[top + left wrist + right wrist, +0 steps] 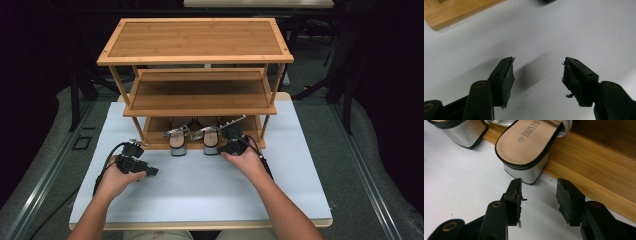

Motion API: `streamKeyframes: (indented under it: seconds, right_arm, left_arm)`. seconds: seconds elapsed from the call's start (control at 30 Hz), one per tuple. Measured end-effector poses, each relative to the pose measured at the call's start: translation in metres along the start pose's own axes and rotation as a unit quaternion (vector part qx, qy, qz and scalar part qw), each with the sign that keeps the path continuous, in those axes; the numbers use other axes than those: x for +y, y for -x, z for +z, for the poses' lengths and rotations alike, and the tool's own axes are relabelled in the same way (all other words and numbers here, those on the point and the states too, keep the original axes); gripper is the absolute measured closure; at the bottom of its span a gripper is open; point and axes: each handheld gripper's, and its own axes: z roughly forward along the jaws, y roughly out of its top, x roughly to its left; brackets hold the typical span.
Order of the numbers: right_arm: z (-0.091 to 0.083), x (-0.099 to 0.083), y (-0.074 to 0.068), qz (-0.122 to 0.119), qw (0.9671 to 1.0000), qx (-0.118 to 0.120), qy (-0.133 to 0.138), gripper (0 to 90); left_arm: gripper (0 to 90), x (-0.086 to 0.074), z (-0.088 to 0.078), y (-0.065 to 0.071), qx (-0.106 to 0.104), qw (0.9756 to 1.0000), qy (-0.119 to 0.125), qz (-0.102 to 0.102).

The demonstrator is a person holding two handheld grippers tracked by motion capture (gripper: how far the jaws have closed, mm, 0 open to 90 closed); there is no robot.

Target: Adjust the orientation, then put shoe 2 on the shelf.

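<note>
Right gripper (539, 186) view: DUSTO insole on right sandal (529, 142); high view: unreadable.

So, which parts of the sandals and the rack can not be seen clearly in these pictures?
- Sandals, high view: the toes are hidden under the middle shelf.
- Right sandal, right gripper view: its front is cut off by the top edge.
- Left sandal, right gripper view: just the heel; the rest is cut off.
- Rack, left gripper view: one corner, blurred.
</note>
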Motion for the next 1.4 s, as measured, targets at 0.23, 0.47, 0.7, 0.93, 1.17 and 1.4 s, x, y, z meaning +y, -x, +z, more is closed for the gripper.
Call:
streamKeyframes:
  seconds: [0.23,0.47,0.7,0.93,1.17,1.4]
  right_arm:
    - [0.005,0.0,0.003,0.005,0.9999,-0.009,0.004,55.7]
    - [0.01,0.003,-0.003,0.004,1.0,-0.003,0.003,55.5]
    - [0.013,0.005,-0.006,0.001,1.0,0.001,0.002,55.5]
    - [0.014,0.006,-0.01,0.001,1.0,0.005,0.003,55.9]
    - [0.015,0.008,-0.017,0.001,0.9996,0.023,0.013,54.7]
    - [0.016,0.009,-0.02,0.001,0.9997,0.024,0.007,54.8]
  left_arm:
    - [47.4,0.016,0.008,-0.002,-0.001,0.9999,0.008,-0.008]
    - [48.3,0.039,0.019,0.006,-0.006,0.9999,0.015,0.005]
    - [47.4,0.053,0.027,0.011,-0.004,0.9997,0.021,0.008]
    - [49.4,0.062,0.033,0.013,-0.003,0.9992,0.039,0.003]
    - [49.5,0.071,0.037,0.019,-0.009,0.9995,0.029,0.009]
    - [49.1,0.076,0.039,0.023,-0.004,0.9997,0.021,0.007]
